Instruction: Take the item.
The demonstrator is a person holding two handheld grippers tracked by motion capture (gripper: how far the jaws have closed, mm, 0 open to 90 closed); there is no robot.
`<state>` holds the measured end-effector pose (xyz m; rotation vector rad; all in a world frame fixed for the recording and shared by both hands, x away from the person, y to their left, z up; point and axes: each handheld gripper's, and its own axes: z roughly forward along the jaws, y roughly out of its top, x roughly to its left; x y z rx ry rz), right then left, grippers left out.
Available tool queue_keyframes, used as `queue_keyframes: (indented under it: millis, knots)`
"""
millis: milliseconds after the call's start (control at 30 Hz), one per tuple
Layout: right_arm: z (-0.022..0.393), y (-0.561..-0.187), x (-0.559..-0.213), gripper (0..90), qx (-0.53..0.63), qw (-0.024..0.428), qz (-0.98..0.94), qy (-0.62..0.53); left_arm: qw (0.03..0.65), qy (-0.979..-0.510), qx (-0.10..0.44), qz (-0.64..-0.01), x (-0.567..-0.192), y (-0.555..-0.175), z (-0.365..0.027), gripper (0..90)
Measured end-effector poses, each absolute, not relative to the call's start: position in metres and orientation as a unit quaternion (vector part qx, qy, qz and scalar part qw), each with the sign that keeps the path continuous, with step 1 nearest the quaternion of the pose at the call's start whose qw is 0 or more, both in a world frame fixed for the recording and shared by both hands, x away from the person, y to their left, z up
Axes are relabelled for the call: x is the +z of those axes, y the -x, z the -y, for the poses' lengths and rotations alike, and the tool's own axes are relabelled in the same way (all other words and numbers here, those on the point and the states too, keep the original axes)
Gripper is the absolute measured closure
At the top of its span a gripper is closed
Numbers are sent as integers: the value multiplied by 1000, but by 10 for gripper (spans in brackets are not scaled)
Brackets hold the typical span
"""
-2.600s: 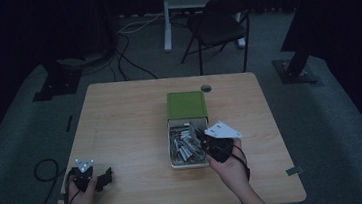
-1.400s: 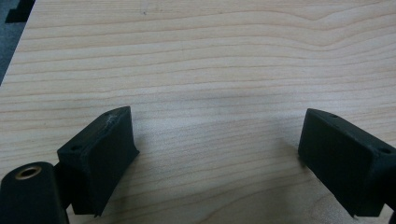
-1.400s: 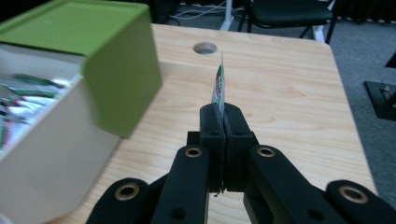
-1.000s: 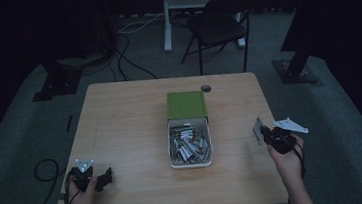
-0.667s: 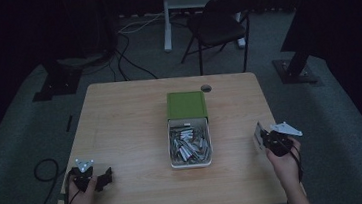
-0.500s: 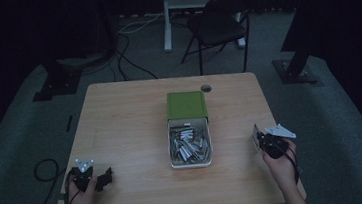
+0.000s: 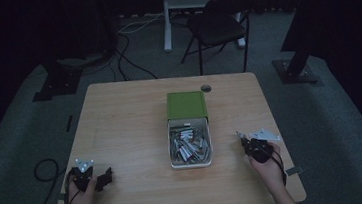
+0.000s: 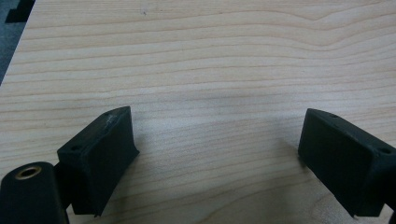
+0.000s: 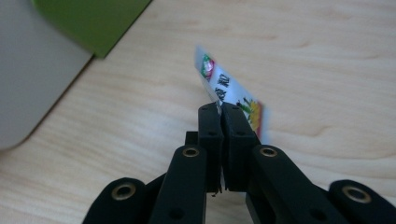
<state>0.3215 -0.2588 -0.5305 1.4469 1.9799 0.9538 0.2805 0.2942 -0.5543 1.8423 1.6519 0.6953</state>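
On desk, R side: right gripper (image 9: 219, 108) fingers pinch a printed sachet (image 9: 231, 95), near tray (image 7: 189, 142).
Near L corner: left gripper (image 8: 215, 140) fingers wide apart, nothing between.

The high view is dim, and the room around the table (image 7: 120, 118) fades into near black. Both gripper views are brighter, evenly lit from above (soft shadows beneath the jaws). In the right gripper view, the packet (image 9: 229, 98) and background are blurred.
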Motion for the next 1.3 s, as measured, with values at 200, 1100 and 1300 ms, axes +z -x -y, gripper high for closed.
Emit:
queue_keyframes:
  millis: [200, 1100, 1300]
  knots:
    - [254, -323, -542, 876, 351, 238, -733, -532, 282, -687, 260, -617, -554, -281, -294, 116]
    - [247, -318, -542, 481, 413, 170, -755, -480, 283, -687, 260, -617, -554, -281, -294, 116]
    - [240, -316, -542, 382, 434, 141, -773, -441, 283, -687, 260, -617, -554, -281, -294, 116]
